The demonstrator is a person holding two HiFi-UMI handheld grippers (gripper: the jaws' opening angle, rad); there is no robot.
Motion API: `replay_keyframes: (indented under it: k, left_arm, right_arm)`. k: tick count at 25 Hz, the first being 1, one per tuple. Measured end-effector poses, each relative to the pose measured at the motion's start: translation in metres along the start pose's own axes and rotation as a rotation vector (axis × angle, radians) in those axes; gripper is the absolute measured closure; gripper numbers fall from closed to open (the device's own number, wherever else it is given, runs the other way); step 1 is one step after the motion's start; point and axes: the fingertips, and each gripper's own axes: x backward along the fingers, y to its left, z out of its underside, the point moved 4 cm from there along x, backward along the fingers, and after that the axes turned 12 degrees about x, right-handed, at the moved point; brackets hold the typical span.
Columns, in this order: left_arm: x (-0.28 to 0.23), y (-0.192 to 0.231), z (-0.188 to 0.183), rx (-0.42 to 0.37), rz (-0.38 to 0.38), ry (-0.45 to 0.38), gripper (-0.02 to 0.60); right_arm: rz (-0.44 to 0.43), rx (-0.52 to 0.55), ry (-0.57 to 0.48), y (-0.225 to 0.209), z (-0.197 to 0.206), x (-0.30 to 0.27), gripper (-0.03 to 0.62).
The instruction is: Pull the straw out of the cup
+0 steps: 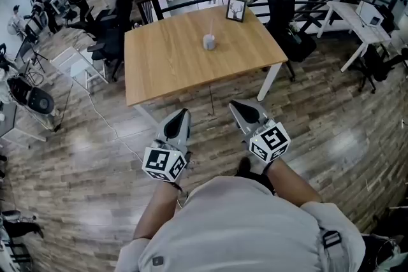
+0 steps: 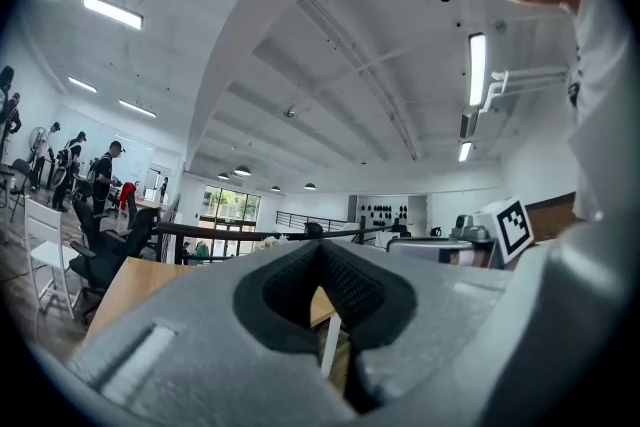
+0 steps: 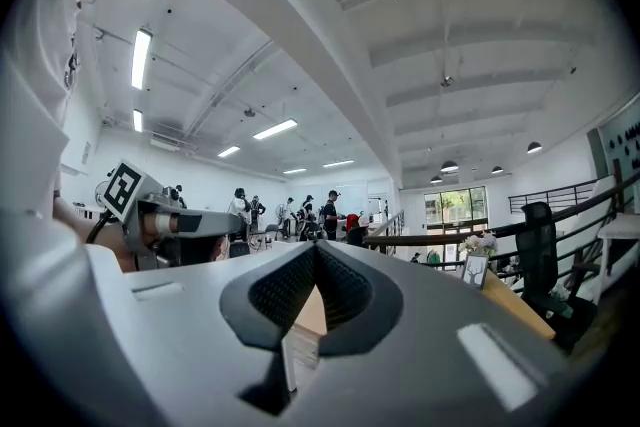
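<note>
Starting nearest, the left gripper (image 1: 182, 115) and right gripper (image 1: 237, 106) are held low before the body, side by side and pointed forward; in each gripper view the jaws are seen pressed together with nothing between them. Well beyond, near the middle of the bench (image 1: 162, 64), the cup (image 1: 210, 42) stands upright with the straw (image 1: 212, 25) rising from it. The straw is judged light, thin and easily crushed, best taken gently just above the rim while the cup, probably light too, is steadied.
</note>
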Motion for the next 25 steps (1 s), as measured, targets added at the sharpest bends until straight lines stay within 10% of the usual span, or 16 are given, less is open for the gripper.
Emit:
replay_keyframes:
  k: [13, 25]
  left_arm:
    - [-0.06, 0.024, 0.009, -0.006, -0.024, 0.029, 0.577]
    - [-0.216, 0.065, 0.007, 0.065, -0.066, 0.057, 0.577]
  right_arm:
    - [0.019, -0.035, 0.007, -0.053, 0.024, -0.027, 0.585]
    - [-0.023, -0.096, 0.019, -0.198, 0.067, -0.095, 0.585]
